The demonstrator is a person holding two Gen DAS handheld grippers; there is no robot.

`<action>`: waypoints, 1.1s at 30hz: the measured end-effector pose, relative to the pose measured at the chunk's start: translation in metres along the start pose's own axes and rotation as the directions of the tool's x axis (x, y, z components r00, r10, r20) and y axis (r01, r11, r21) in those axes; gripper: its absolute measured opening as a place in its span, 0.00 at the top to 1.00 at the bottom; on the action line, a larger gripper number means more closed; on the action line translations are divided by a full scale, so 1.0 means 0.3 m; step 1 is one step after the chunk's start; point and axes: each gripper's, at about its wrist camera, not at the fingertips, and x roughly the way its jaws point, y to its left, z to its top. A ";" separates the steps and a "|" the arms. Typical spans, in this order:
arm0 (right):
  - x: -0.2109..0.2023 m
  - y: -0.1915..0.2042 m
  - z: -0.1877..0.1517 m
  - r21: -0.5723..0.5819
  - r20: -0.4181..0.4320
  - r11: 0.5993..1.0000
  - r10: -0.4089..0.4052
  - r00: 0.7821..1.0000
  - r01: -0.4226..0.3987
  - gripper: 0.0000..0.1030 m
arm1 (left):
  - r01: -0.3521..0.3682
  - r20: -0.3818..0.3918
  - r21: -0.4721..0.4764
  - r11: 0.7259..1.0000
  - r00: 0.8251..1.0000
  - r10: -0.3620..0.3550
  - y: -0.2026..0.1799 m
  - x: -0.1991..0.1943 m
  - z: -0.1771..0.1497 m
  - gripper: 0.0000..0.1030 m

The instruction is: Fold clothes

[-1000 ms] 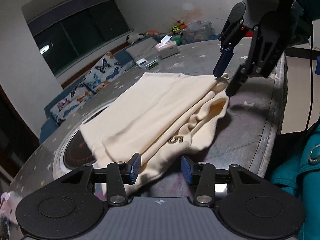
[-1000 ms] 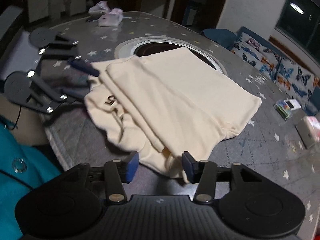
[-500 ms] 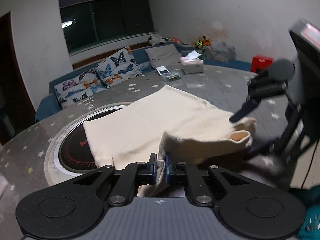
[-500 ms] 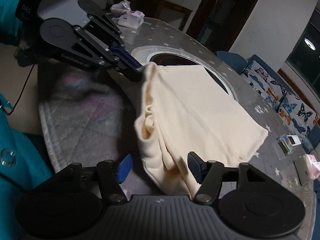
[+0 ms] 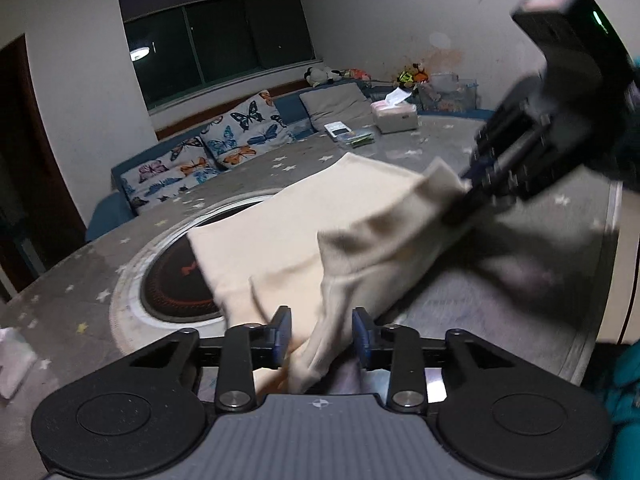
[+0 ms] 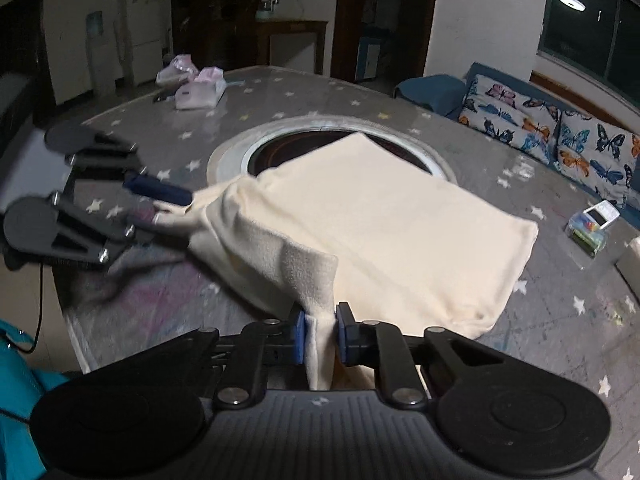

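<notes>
Right tongs (image 6: 321, 334) pinch cream garment (image 6: 392, 224); left tongs (image 5: 322, 334) apart around it.

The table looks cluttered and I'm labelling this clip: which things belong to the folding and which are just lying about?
In the job:
cream garment
left gripper, fingers apart around a fold
right gripper, shut on the garment's edge

Lying about:
tissue box
pink tissue packs
clear case of small items
butterfly cushions

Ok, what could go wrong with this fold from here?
The left gripper has its jaws apart around the cream garment, so that corner could slip free while only the right gripper pinches an edge, and the fold may land crooked. The garment's far end also lies over the round dark inset in the table, where it might sag.
</notes>
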 end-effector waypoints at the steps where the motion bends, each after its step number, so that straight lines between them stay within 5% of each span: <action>1: -0.002 0.000 0.003 0.002 0.006 1.000 -0.002 1.000 0.002 0.87 | -0.008 -0.004 0.014 1.000 1.000 0.008 -0.003 0.002 -0.008 0.64; 4: -0.009 0.004 0.001 0.011 0.017 1.000 -0.007 1.000 0.007 0.87 | -0.019 -0.021 0.049 0.999 1.000 0.020 -0.009 0.019 -0.031 0.67; 5: -0.011 0.006 0.000 0.015 0.021 1.000 -0.009 1.000 0.009 0.88 | -0.023 -0.026 0.055 0.998 0.999 0.025 -0.009 0.025 -0.037 0.78; 9: -0.026 0.015 -0.010 0.028 0.039 0.999 -0.018 0.999 0.017 0.89 | -0.023 -0.005 0.036 0.999 1.000 0.023 -0.011 0.004 -0.037 0.88; 24: -0.329 0.154 -0.054 -0.029 0.098 0.999 0.026 0.995 -0.024 0.90 | 0.056 0.051 -0.107 0.993 0.997 -0.051 -0.040 -0.305 0.019 0.89; 33: -0.351 0.125 0.005 -0.025 0.130 1.000 -0.006 0.991 0.009 0.90 | 0.024 0.096 -0.124 0.992 0.995 -0.012 -0.001 -0.270 0.109 0.89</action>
